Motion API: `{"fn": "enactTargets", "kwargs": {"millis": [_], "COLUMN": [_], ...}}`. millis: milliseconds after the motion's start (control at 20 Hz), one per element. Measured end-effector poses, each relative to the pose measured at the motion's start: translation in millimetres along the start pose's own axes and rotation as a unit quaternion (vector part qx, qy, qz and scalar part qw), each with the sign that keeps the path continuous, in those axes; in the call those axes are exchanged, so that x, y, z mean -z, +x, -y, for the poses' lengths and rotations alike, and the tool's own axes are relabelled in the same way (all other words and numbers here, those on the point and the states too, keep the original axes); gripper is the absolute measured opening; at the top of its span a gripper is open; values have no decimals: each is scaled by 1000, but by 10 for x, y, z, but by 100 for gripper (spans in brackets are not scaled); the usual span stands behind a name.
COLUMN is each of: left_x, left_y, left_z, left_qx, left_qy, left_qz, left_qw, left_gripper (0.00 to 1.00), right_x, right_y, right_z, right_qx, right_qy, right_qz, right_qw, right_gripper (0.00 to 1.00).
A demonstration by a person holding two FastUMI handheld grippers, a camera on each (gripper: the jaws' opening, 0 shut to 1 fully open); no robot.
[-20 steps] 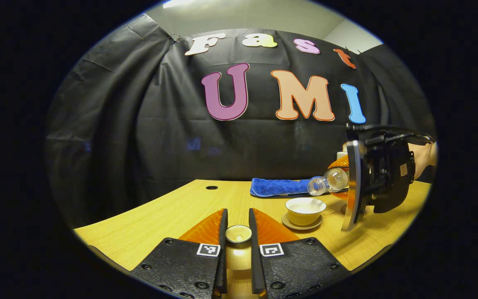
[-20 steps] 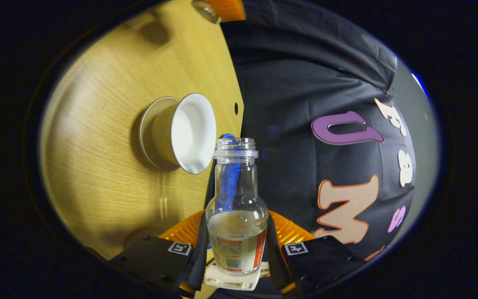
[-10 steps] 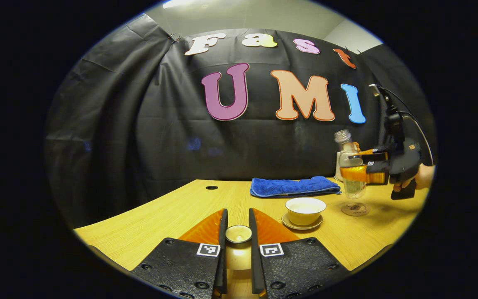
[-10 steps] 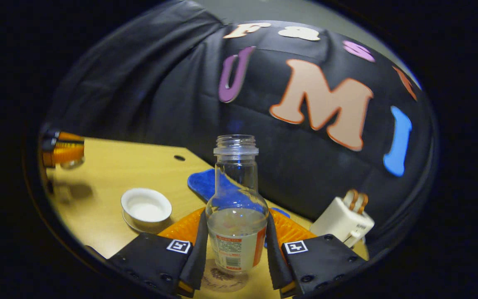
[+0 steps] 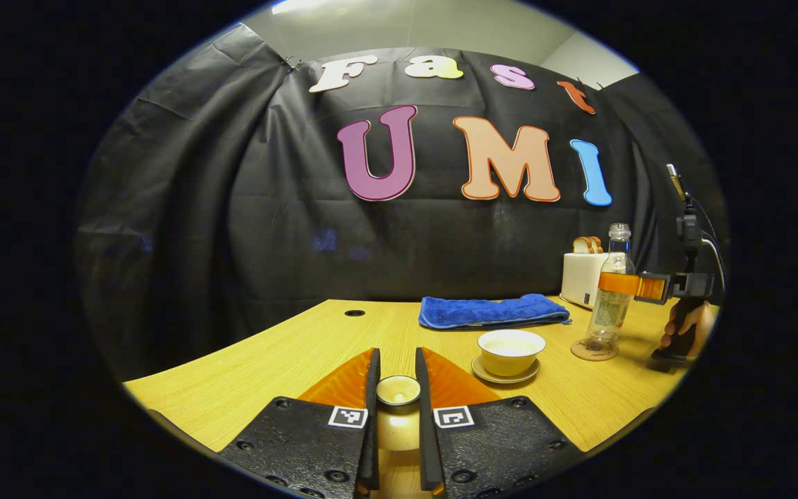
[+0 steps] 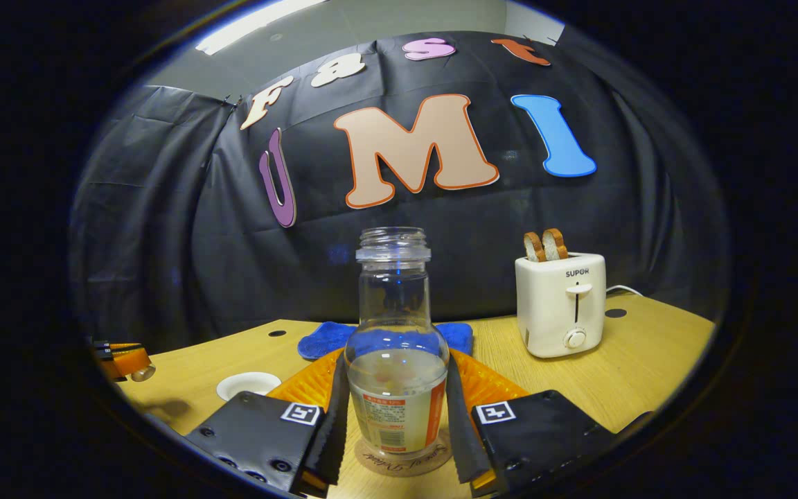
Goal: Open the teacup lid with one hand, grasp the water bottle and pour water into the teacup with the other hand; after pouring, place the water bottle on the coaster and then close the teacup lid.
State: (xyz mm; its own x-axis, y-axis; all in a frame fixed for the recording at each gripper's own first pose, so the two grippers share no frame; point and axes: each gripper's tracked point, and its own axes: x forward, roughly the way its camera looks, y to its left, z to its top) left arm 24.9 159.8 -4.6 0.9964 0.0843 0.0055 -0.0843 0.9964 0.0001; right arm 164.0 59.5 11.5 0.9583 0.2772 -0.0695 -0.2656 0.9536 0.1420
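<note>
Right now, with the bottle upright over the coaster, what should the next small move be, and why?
Probably open the right gripper and back off. The water bottle stands upright on the coaster, both fingers pressing its sides, so the placing looks done. The teacup sits uncovered on its saucer, and the left gripper holds the lid, which goes on afterwards.

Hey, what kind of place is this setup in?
Probably a staged recording booth, not a real kitchen: black cloth wall draped behind a wooden table, with household props set out, a toaster, a blue towel and a teacup.
</note>
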Motion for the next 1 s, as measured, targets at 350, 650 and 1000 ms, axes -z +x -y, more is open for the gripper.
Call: {"fn": "enactTargets", "kwargs": {"millis": [350, 650, 1000], "left_x": [0, 6, 2], "left_y": [10, 7, 12], "left_z": [-14, -38, -45], "left_qx": [-6, -10, -13], "left_qy": [1, 0, 1], "left_qz": [-1, -1, -2], "left_qw": [1000, 1000, 1000], "left_gripper": [20, 20, 20], "right_x": [-21, 31, 13], "right_y": [-42, 9, -26], "right_z": [-3, -96, 26], "right_qx": [4, -4, 42], "right_qy": [-12, -60, -57], "right_qz": [3, 11, 15], "right_qw": [1000, 998, 997], "right_gripper": [66, 72, 86]}}
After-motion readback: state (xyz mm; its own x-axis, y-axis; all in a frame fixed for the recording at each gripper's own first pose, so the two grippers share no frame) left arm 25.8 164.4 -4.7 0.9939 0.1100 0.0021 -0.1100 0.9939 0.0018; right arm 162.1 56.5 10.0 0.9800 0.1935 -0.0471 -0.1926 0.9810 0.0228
